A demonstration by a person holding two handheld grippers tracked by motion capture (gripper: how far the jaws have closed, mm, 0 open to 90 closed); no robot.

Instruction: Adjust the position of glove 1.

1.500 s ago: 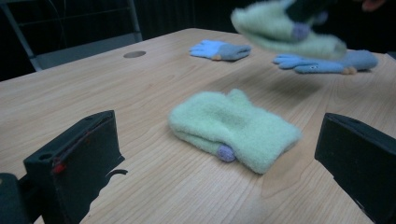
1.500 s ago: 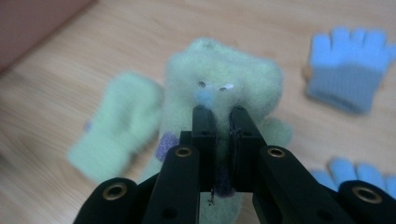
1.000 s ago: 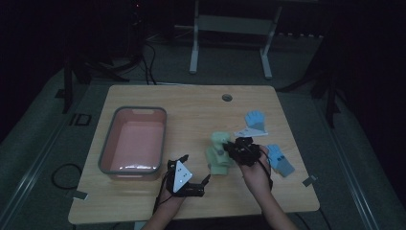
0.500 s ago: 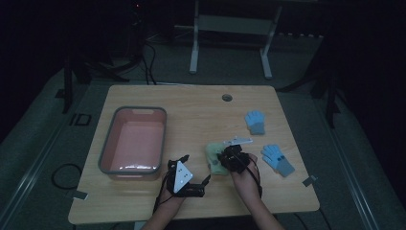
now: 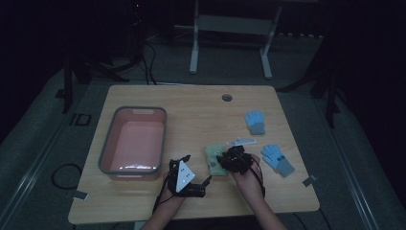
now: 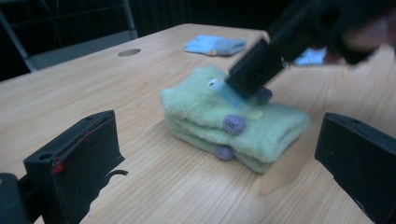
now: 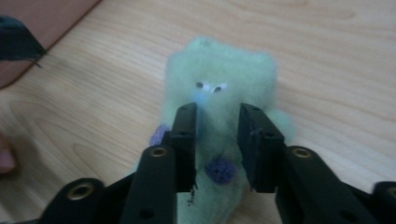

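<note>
Near the table's front edge, the left gripper (image 5: 207, 180) rests with jaws released, aimed at the green gloves (image 6: 233, 122) lying stacked just right of the pink tub (image 5: 135, 140). The right gripper (image 7: 215, 121) bears on them, jaws just parting, fleece between, unpinched. Soft, light, squashy: likely best pinched across the cuff, through both layers

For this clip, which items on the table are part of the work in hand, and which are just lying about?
In the job:
- green fuzzy gloves, stacked
- right gripper, jaws just opening, over the gloves
- left gripper, open, resting beside them

Lying about:
- pink tub
- two blue gloves
- white strip
</note>
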